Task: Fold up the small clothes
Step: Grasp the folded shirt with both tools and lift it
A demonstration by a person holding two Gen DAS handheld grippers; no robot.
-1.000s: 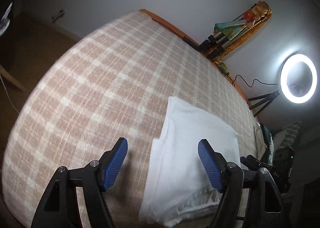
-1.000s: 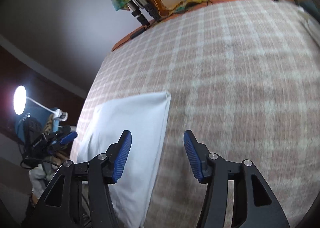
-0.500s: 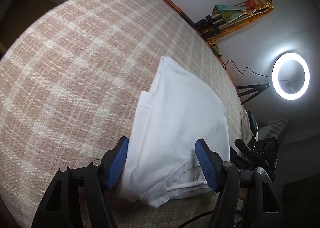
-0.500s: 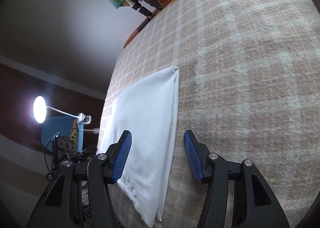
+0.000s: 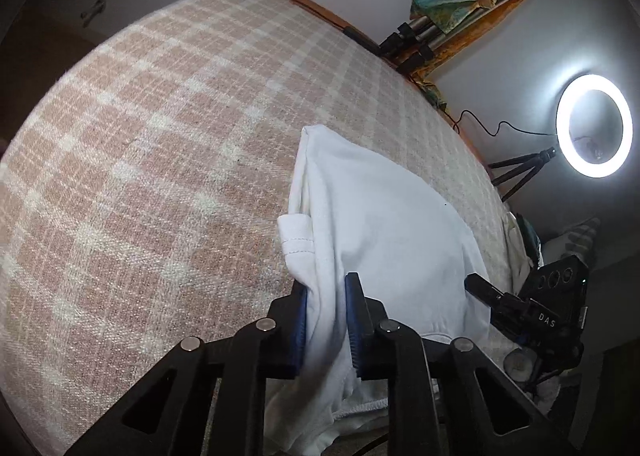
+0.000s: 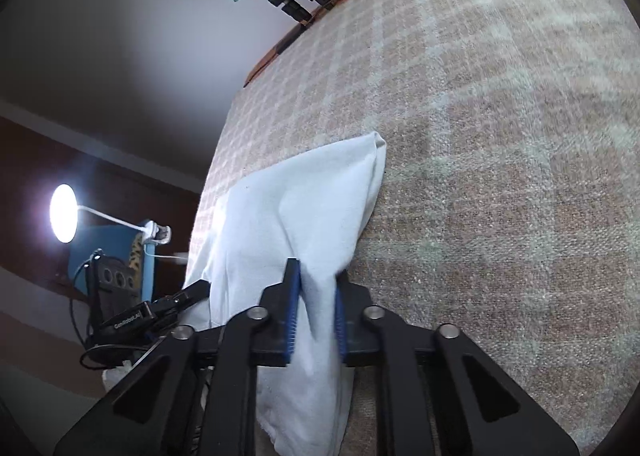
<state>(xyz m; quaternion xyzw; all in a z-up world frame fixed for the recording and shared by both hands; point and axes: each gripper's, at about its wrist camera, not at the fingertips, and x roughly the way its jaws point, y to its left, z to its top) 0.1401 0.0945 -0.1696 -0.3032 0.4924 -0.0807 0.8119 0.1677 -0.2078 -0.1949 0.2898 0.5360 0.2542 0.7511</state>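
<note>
— White folded cotton garment (image 5: pixel 384 224): who has it?
— Both. The left tongs (image 5: pixel 326 316) have just closed on its near edge, the right tongs (image 6: pixel 316 312) on its other near corner.
— And the rest?
— Lying on the bed's pink-and-cream checked blanket (image 5: pixel 160 160). Beyond, a lit ring light (image 5: pixel 594 125).

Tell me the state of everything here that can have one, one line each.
White garment: partly folded on the checked blanket, near edge pinched up by both grippers.
Left gripper: just closed, shut on the garment.
Right gripper: just closed, shut on the garment.
Ring light: on.
Desk lamp: on.
</note>
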